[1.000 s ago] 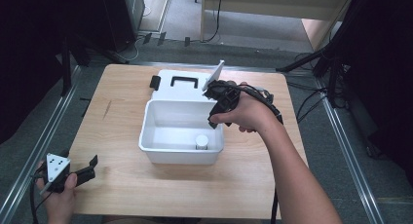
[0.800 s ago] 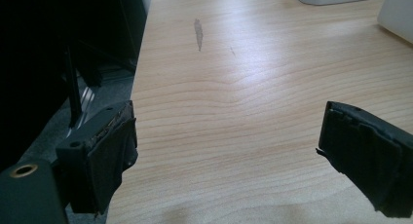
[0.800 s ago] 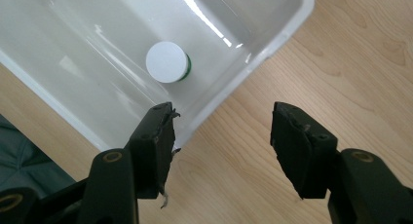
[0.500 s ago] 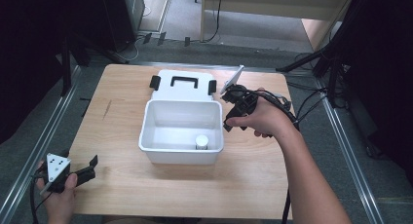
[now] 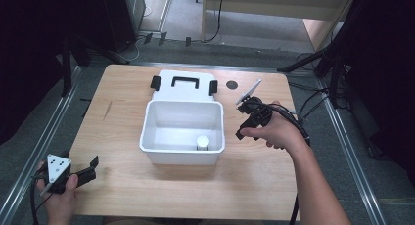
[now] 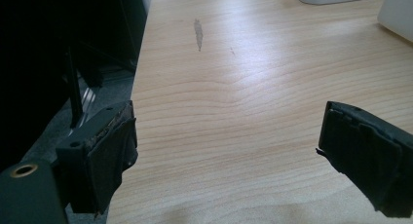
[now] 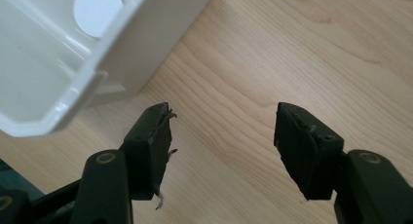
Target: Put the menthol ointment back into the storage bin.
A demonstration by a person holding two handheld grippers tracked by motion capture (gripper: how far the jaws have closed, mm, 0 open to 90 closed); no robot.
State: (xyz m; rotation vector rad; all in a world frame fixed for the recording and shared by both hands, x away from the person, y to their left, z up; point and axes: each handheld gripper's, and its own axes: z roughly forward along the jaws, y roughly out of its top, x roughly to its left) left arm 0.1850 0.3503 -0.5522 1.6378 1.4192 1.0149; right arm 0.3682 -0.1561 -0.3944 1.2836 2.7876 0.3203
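Note:
A white open box [image 5: 181, 156] stands at the table's middle, with a small white round-topped cylinder [image 5: 202, 142] inside near its front right corner. My right gripper [image 5: 241, 132] hovers low over the wood just right of the box, pointing down and towards it. In the right gripper view its jaws [image 7: 221, 121] stand apart over bare wood, having just been opening with nothing between them; the box wall [image 7: 122, 44] and the cylinder [image 7: 97, 6] show at upper left. My left gripper [image 5: 93, 167] rests at the front left corner, open and empty [image 6: 226, 136].
The box's white lid [image 5: 183, 85], with a black handle and two black latches, lies flat behind the box. A small dark round spot [image 5: 231, 84] marks the table to the lid's right. The table's left edge [image 6: 139, 87] runs close beside the left gripper.
My right hand has moved from above the box's right rim out to the right and down towards the table. Its jaws stand wider. The left hand has stayed put.

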